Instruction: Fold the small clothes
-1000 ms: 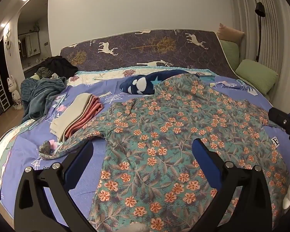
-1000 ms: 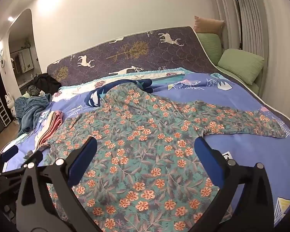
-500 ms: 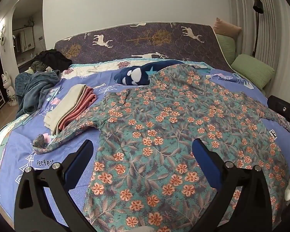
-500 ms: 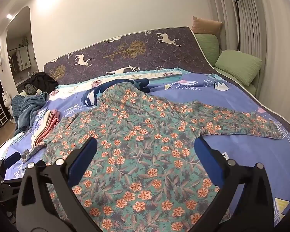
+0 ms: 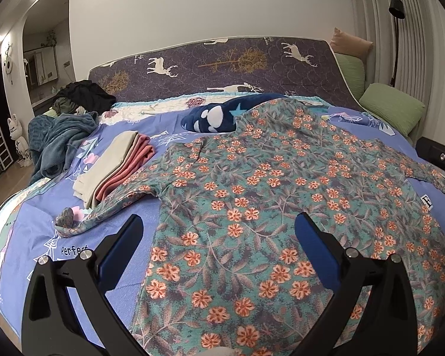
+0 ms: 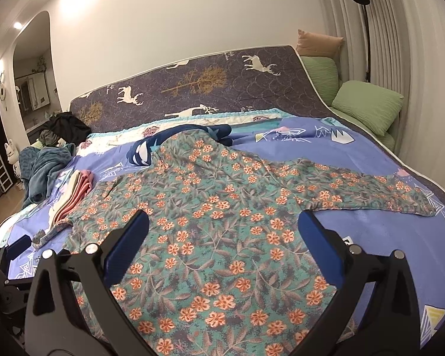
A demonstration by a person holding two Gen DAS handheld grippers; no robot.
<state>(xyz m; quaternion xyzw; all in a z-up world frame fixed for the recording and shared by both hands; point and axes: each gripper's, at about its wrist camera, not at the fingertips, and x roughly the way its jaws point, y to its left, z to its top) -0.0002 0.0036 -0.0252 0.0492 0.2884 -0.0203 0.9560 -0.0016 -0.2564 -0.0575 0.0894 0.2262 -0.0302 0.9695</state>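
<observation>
From the left wrist, the left gripper (image 5: 219,237) hangs with its fingers spread wide and empty above the floral top (image 5: 281,195), which lies flat across the middle of the bed (image 5: 35,216), hem toward the near edge. Its left sleeve (image 5: 112,207) trails toward the bed's left edge, its base just beside the folded stack (image 5: 115,163); a careless sweep of that sleeve could drag the stack askew

From the right wrist, the right gripper (image 6: 222,234) is likewise wide and holds nothing. The right sleeve (image 6: 370,190) reaches toward the bed's right edge. The collar end overlaps the navy plush (image 6: 178,142), so a fold made there would likely bunch
</observation>
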